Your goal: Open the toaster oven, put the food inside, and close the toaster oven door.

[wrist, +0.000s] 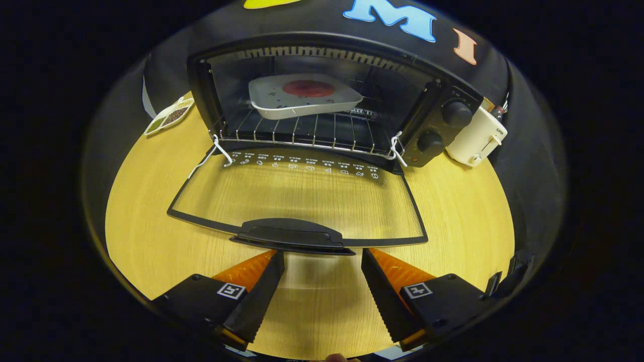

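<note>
Right now the toaster oven (322, 100) stands on a round wooden table (151, 236) with its glass door (302, 196) dropped fully open, lying almost flat toward the gripper (322, 261). Inside, on the wire rack (302, 133), sits a pale square tray (302, 98) carrying a flat, round, reddish piece of food (308, 88). The tray rests slightly askew toward the left of the rack.

The gripper's two fingers stand spread wide apart with nothing between them but bare tabletop. Their tips sit just short of the door's dark handle (292, 236), one to each side of its right end, and I can't say whether either touches it.

Two black knobs (457, 113) line the oven's right-hand panel. Just beside that panel, on the table, stands a white pop-up toaster (478, 138). Off to the oven's left, near the table's far rim, lies a small divided dish (168, 116) holding what look like dried grains or spices.
</note>
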The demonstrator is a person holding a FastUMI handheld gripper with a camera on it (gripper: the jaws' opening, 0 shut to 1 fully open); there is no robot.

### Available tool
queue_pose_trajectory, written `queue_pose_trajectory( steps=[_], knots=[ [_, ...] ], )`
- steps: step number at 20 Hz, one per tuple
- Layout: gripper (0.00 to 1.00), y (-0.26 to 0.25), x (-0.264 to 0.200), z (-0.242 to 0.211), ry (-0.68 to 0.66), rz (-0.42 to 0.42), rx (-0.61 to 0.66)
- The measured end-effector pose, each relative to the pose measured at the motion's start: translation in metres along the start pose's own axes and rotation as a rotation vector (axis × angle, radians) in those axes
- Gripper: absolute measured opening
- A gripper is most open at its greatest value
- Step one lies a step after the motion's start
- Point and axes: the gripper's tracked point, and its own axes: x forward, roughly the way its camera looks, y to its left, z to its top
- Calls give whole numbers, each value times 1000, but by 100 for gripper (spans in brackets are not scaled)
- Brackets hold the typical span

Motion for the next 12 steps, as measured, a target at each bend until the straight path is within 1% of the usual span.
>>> queue_pose_trajectory(
  steps=[3, 6, 8, 10, 12],
  knots=[
    [98, -1, -16, 8, -34, 16, 18],
    [98, -3, -32, 19, -98, 30, 42],
    [98, -5, -48, 36, -165, 32, 50],
    [98, -8, -63, 62, -259, 30, 48],
    [98, -20, -76, 86, -309, 3, 26]
  ],
)
